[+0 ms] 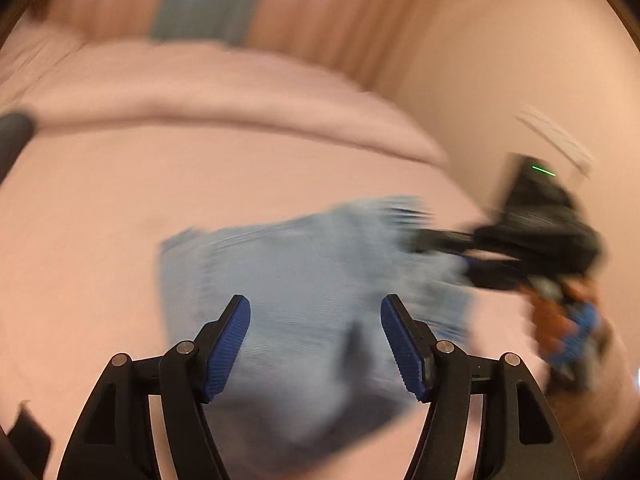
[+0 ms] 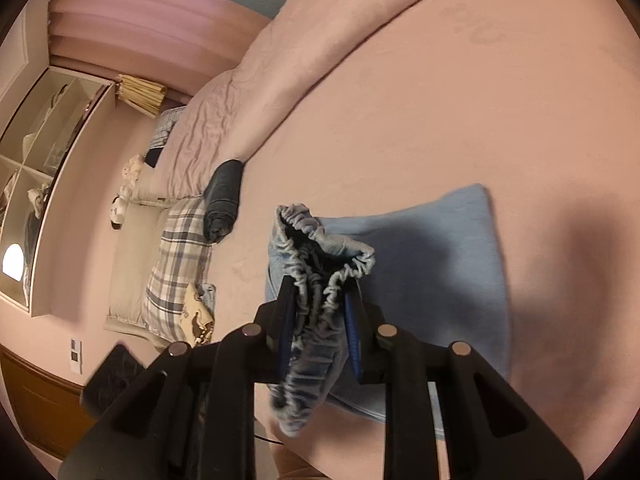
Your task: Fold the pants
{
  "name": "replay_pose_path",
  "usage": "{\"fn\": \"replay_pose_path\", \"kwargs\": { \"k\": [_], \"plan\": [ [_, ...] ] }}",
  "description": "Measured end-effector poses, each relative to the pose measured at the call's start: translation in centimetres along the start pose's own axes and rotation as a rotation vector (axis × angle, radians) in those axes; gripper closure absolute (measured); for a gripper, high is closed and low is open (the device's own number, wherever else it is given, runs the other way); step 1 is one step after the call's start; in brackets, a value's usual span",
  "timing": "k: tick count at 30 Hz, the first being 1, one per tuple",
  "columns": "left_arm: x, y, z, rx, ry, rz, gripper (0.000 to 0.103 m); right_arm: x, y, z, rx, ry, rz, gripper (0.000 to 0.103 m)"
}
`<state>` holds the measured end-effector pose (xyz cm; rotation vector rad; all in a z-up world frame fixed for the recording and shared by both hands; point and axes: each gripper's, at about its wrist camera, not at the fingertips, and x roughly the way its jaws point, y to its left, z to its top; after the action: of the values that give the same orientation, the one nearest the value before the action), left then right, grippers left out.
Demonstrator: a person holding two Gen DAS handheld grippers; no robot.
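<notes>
My right gripper (image 2: 320,332) clamps the light-blue pants (image 2: 432,280) by their elastic waistband (image 2: 320,264).
My left gripper (image 1: 316,344) stands open and empty above them on the pink bed (image 1: 100,208).

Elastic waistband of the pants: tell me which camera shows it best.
Right wrist view: the gathered waistband is sharp, pinched in the right gripper. The left wrist view shows only blurred blue pants, waistband indistinct.

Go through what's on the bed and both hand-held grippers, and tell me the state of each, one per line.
Light blue pants: lying on the bed, elastic waistband bunched and lifted.
Right hand-held gripper: shut on the waistband.
Left hand-held gripper: open, nothing between its pads, above the pants.
Dark garment: rolled up, at the blanket's edge.
Pink blanket: wrinkled, pushed back.
</notes>
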<state>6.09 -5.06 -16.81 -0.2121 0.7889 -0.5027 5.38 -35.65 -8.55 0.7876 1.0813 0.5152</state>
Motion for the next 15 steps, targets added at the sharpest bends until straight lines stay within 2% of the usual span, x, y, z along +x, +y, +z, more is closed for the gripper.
{"fn": "replay_pose_path", "kwargs": {
  "k": [1, 2, 4, 7, 9, 12, 13, 15],
  "plan": [
    [1.3, 1.1, 0.0, -0.049, 0.036, 0.02, 0.037, -0.1, -0.2, -0.1, 0.003, -0.001, -0.005, 0.082],
    [2.6, 1.9, -0.1, -0.089, 0.083, 0.033, 0.042, -0.2, -0.3, -0.2, 0.004, -0.004, -0.013, 0.082],
    [3.8, 2.2, -0.2, -0.102, 0.124, 0.044, 0.046, -0.3, 0.0, -0.2, -0.006, -0.015, -0.021, 0.083],
    [3.7, 0.9, 0.5, -0.058, 0.105, 0.037, 0.046, -0.9, 0.7, 0.0, -0.038, -0.035, -0.049, 0.084],
    [3.0, -0.2, 0.1, -0.024, 0.082, 0.039, 0.046, -1.4, 1.0, 0.3, -0.036, -0.057, -0.038, 0.084],
    [4.3, -0.9, -0.3, -0.001, 0.118, 0.076, 0.046, -1.7, -0.5, 0.3, -0.022, -0.077, -0.066, 0.084],
    [4.9, -0.2, 0.2, -0.005, 0.131, 0.085, 0.046, -1.1, -1.6, 0.2, 0.001, -0.067, -0.094, 0.084],
    [5.9, 0.6, 0.1, -0.005, 0.155, 0.109, 0.046, 0.1, -4.0, 0.1, 0.066, -0.042, -0.095, 0.084]
  ]
}}
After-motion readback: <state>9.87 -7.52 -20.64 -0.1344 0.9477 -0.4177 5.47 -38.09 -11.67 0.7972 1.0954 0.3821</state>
